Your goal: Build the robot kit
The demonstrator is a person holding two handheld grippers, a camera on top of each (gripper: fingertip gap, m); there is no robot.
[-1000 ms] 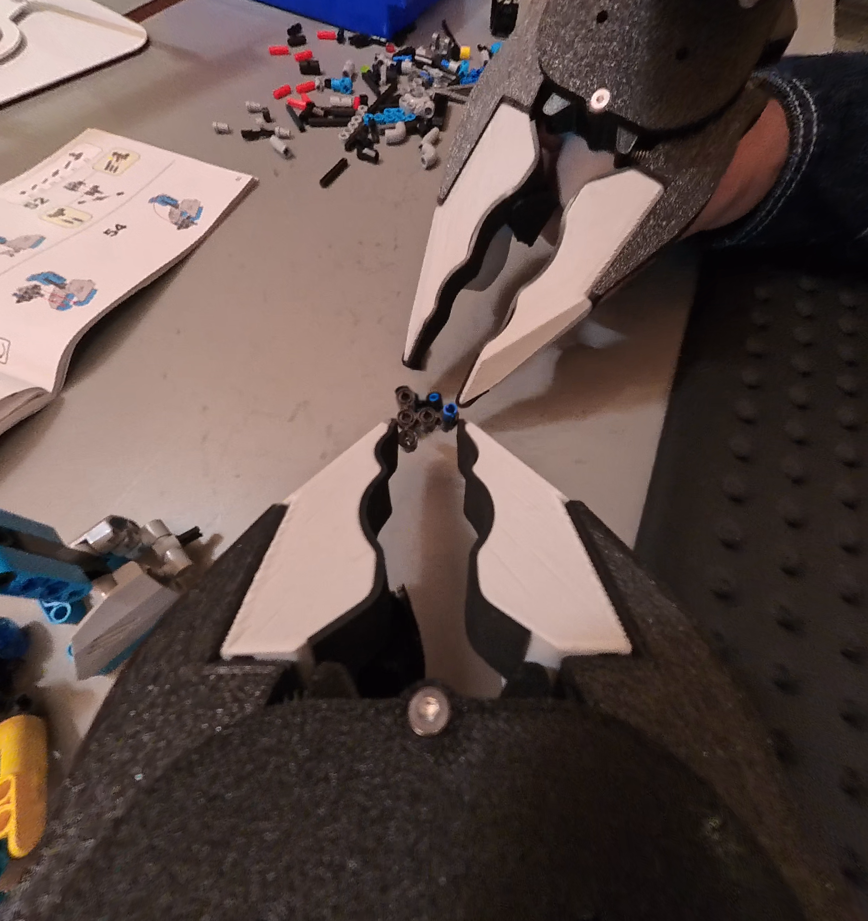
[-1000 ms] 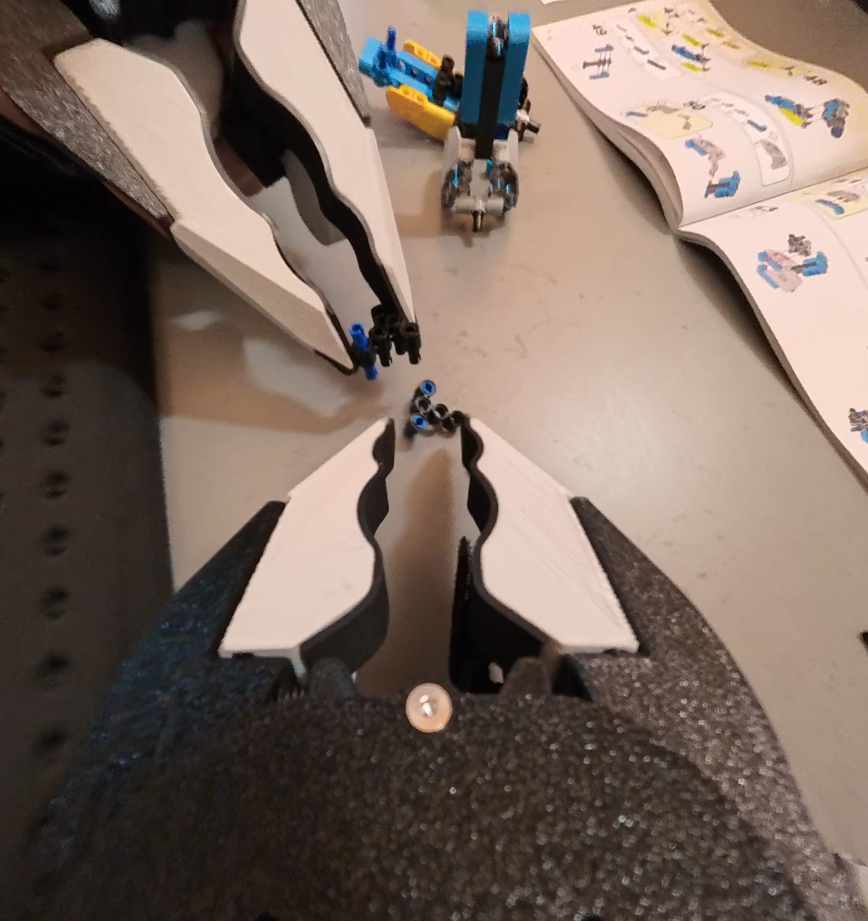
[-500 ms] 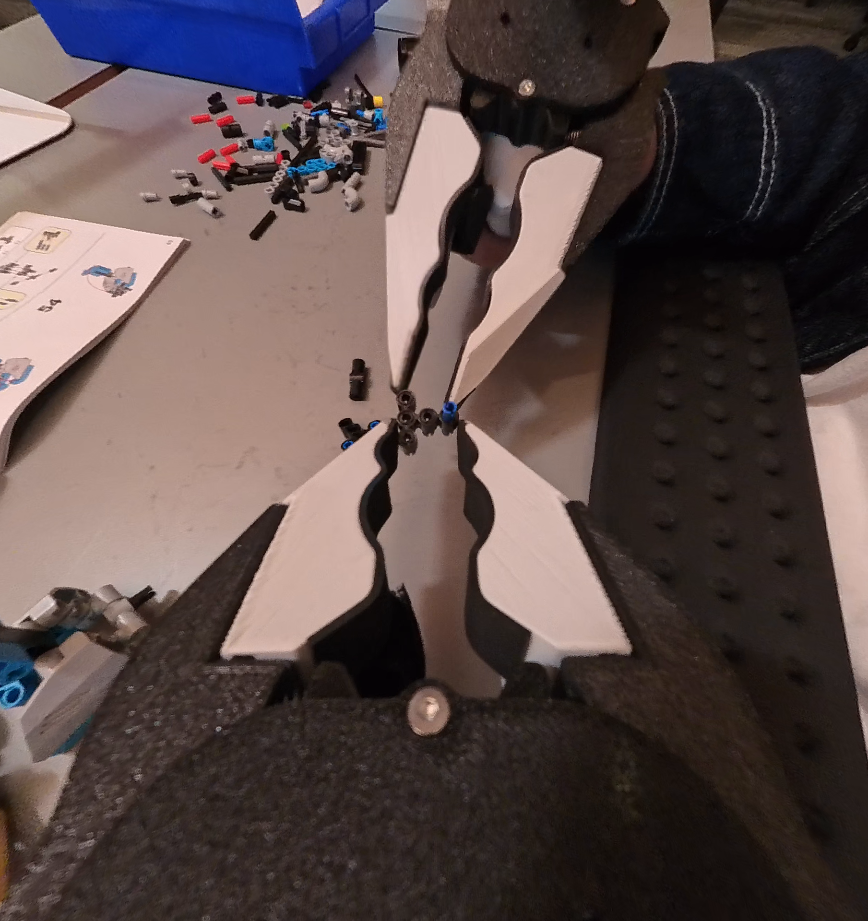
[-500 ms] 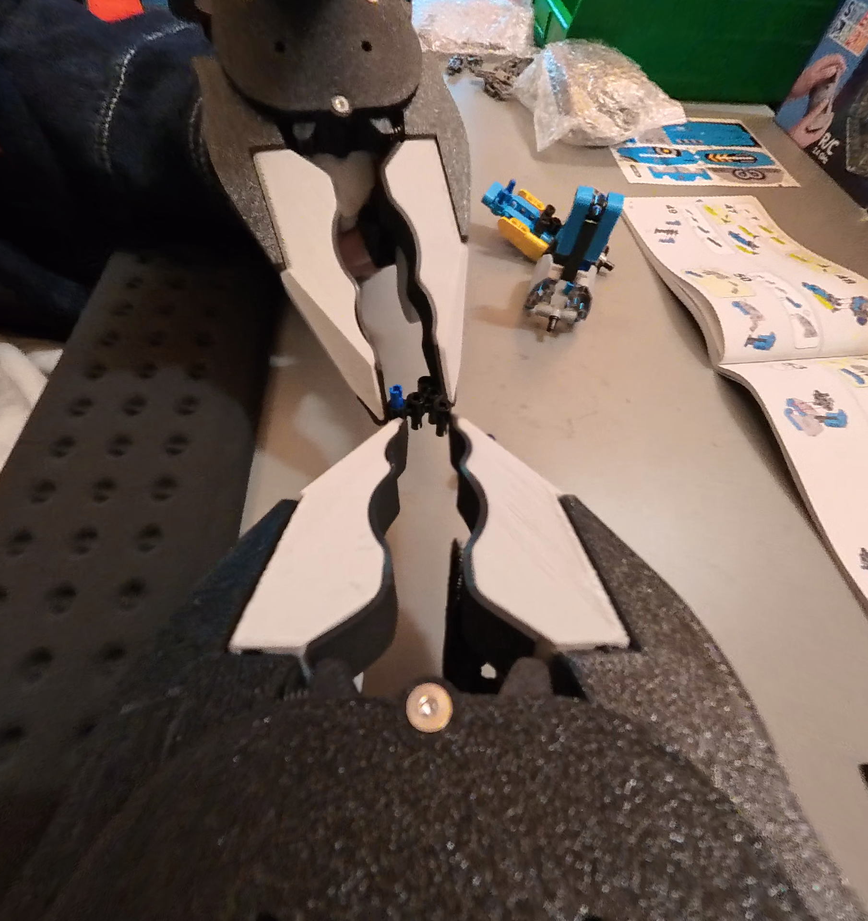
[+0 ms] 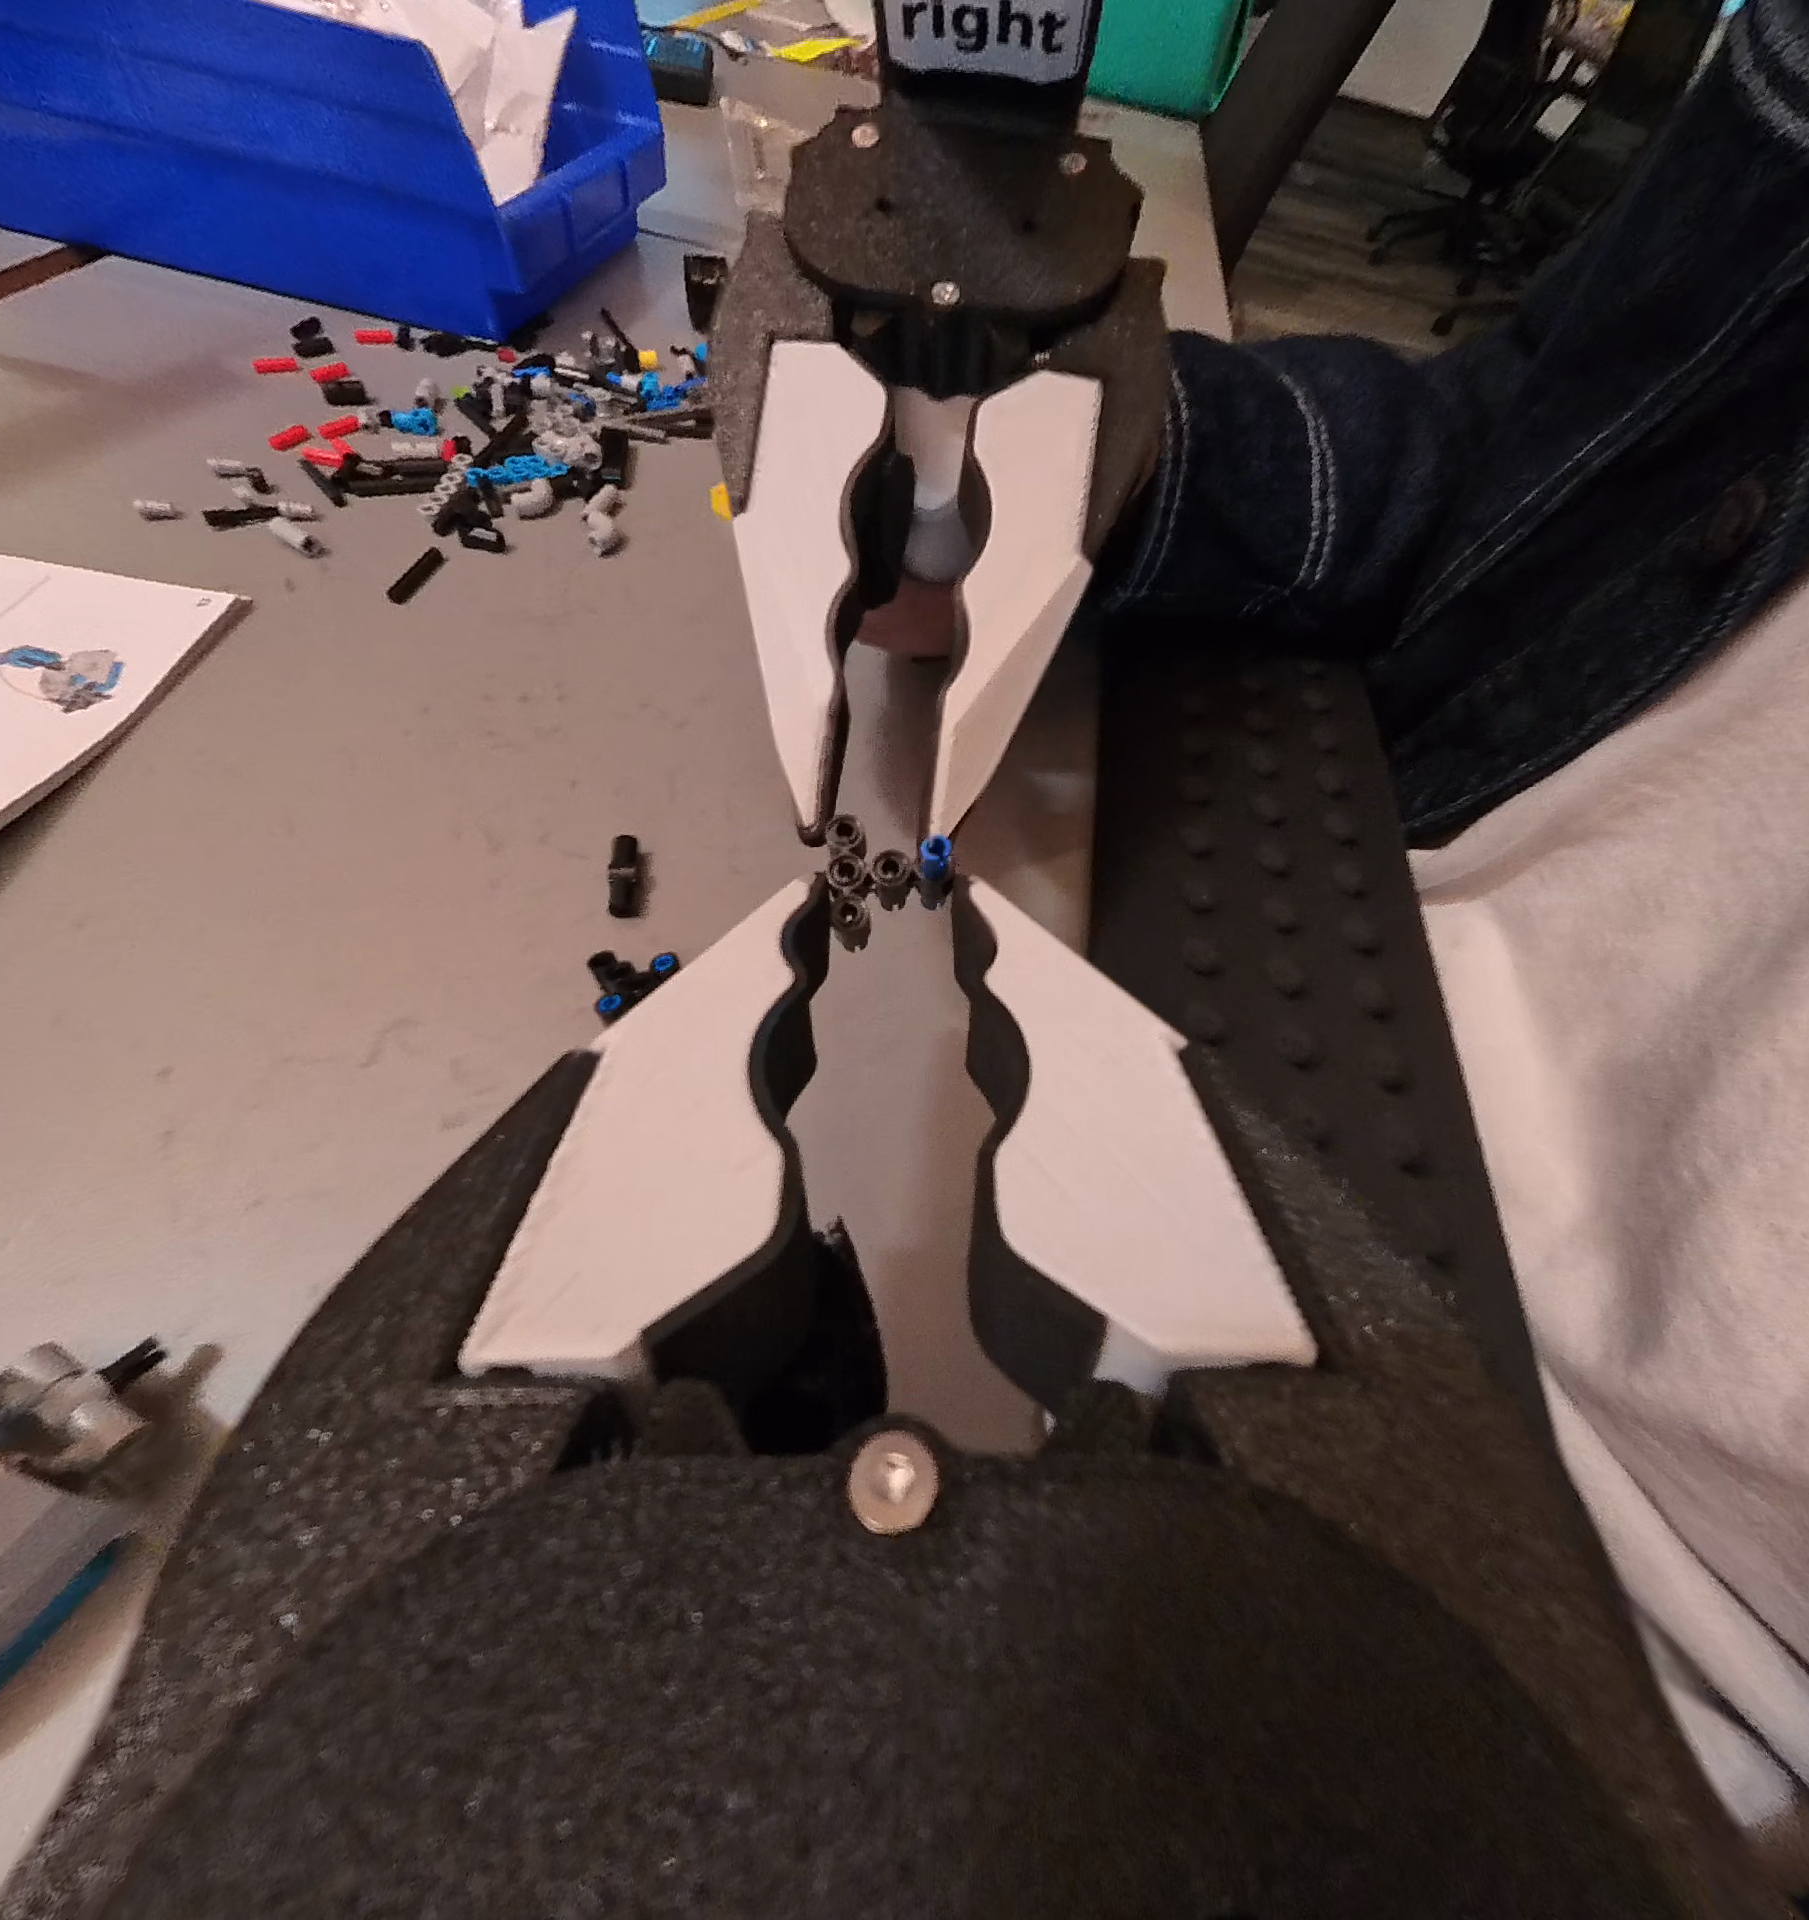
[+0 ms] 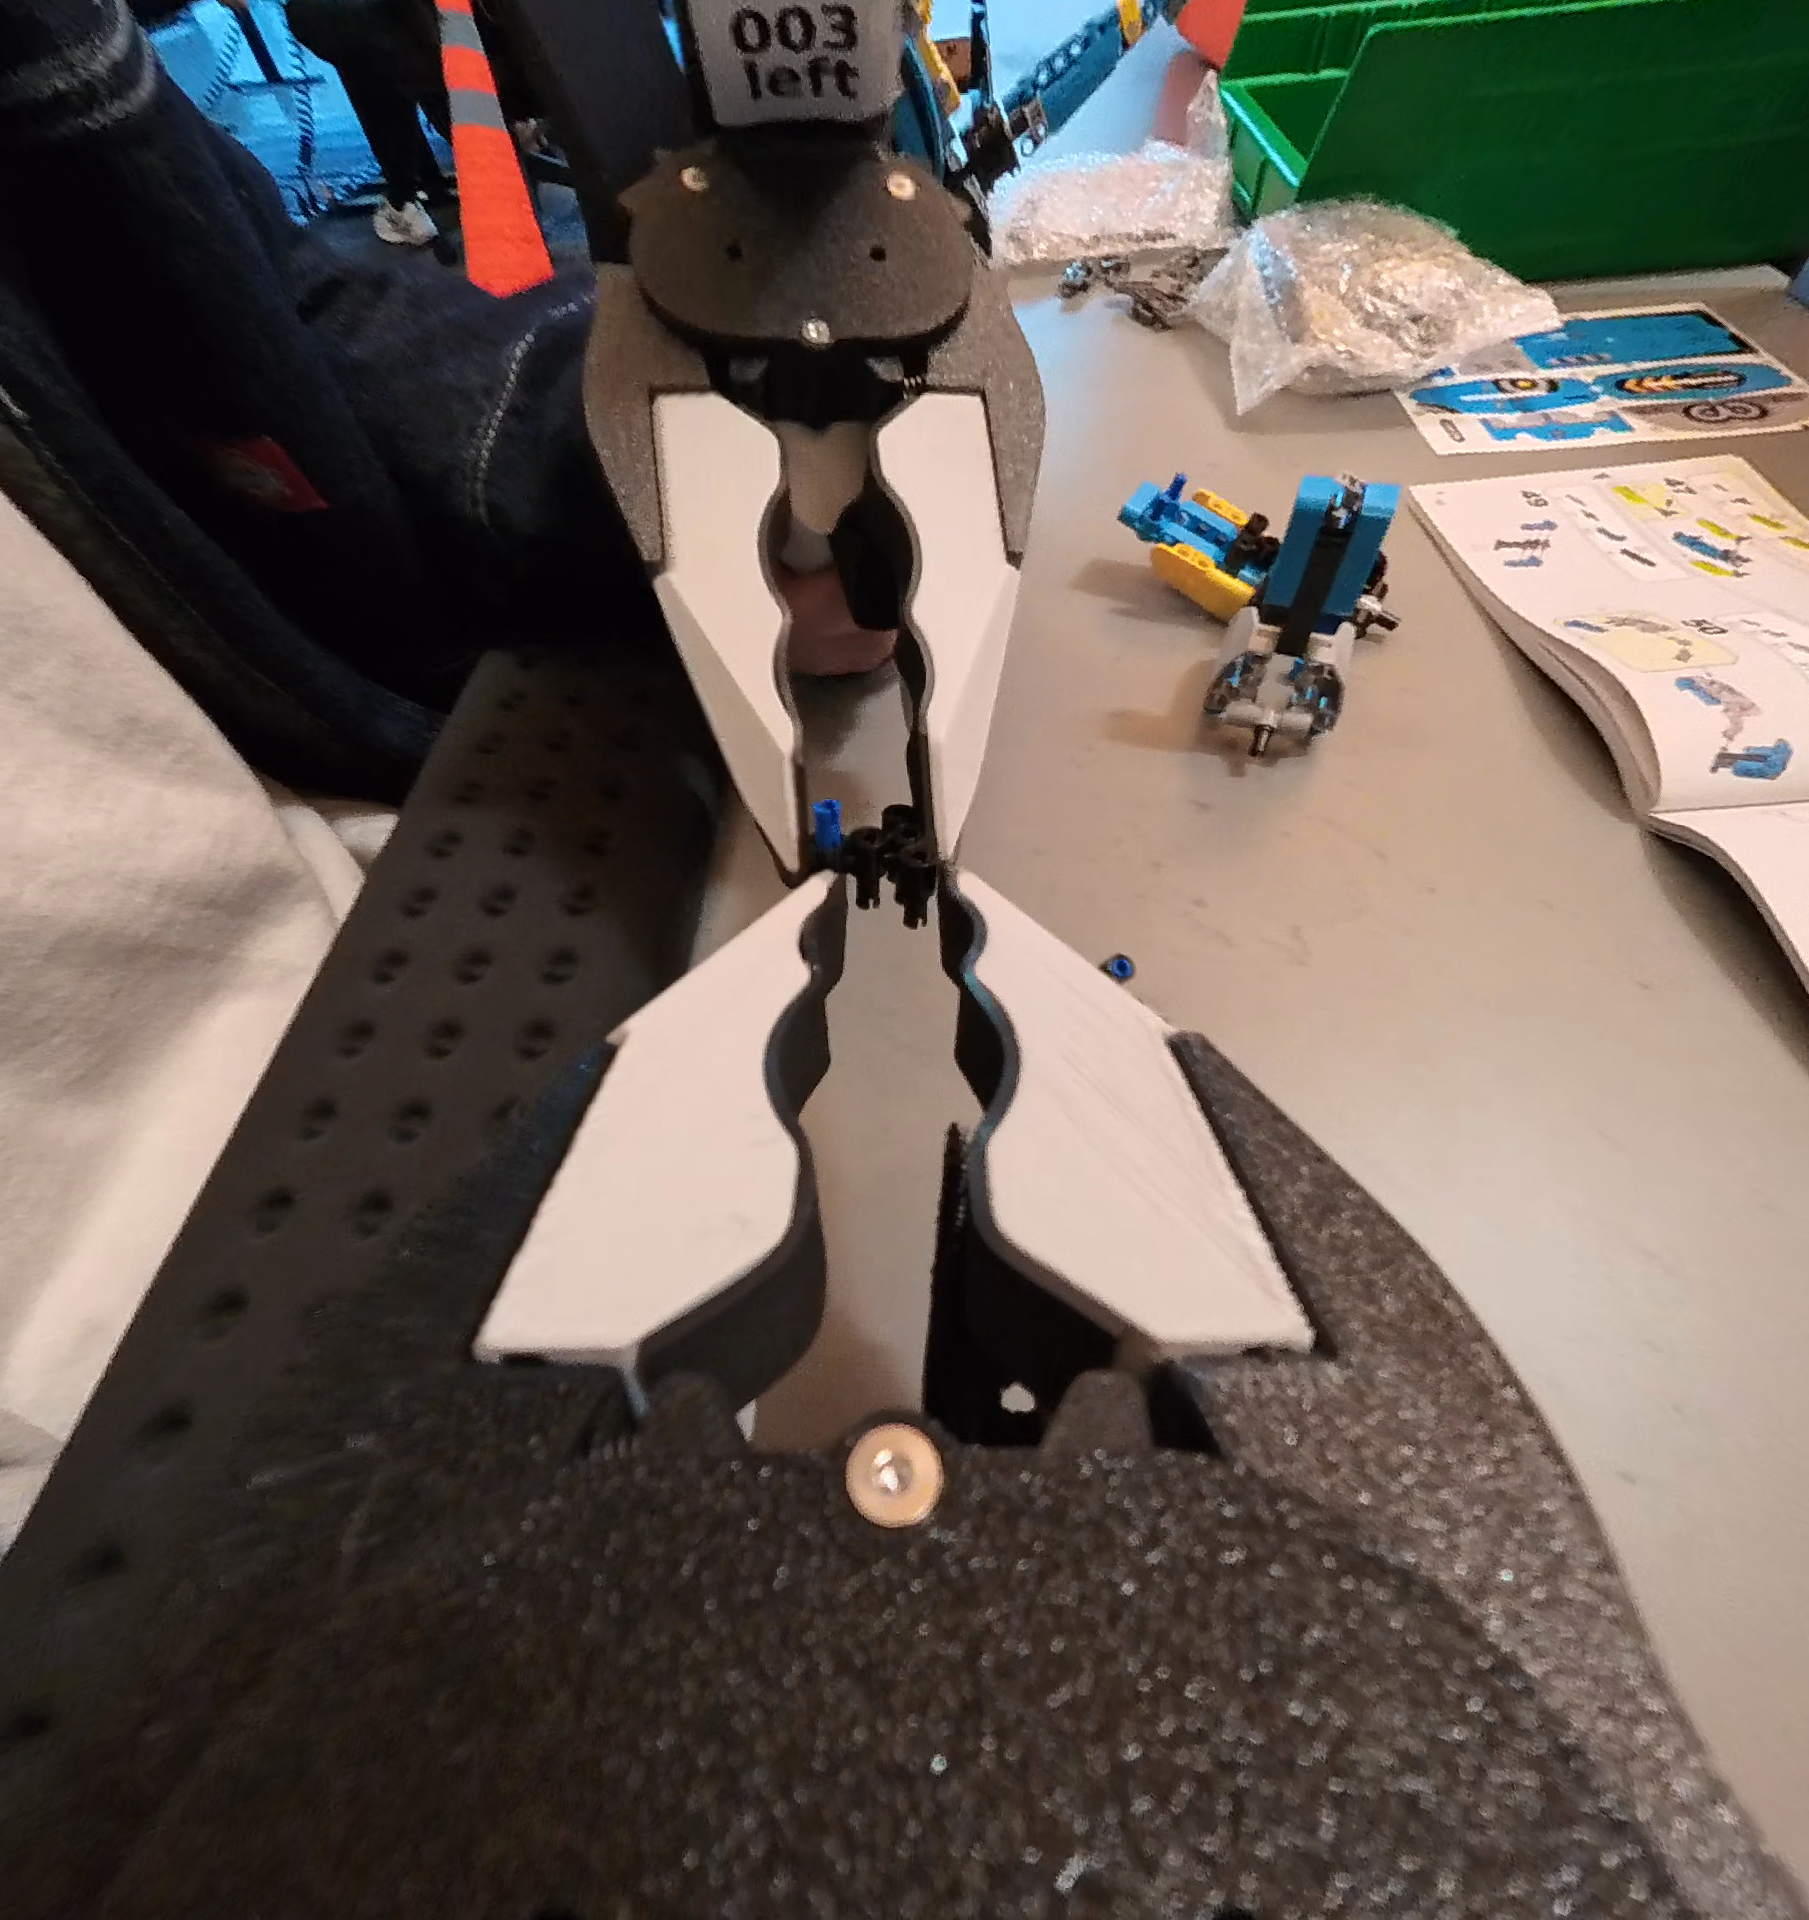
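A small black connector piece (image 5: pixel 884 868) with a blue pin (image 5: pixel 933 854) hangs above the grey table (image 5: pixel 412 883). My left gripper (image 5: pixel 884 883) is shut on it from the near side. My right gripper (image 5: pixel 874 831) meets it tip to tip from the far side, its jaws narrowed around the same piece. In the right wrist view the piece (image 6: pixel 884 847) sits between my right gripper (image 6: pixel 887 883) and the left gripper (image 6: pixel 869 842) opposite. The blue pin (image 6: pixel 827 821) sticks up at its left end.
A black pin (image 5: pixel 625 875) and a black part with blue pins (image 5: pixel 630 977) lie just left of the tips. Farther off are loose parts (image 5: pixel 484 447), a blue bin (image 5: pixel 308 177), a booklet (image 6: pixel 1658 644), a blue-yellow model (image 6: pixel 1284 592) and a black perforated mat (image 5: pixel 1284 935). My two grippers' fingertips are within a few centimetres of each other.
The right gripper swung from slanted to head-on, closed in until its tips met the left's, and its jaws narrowed. Both grippers rose, showing more of the room.
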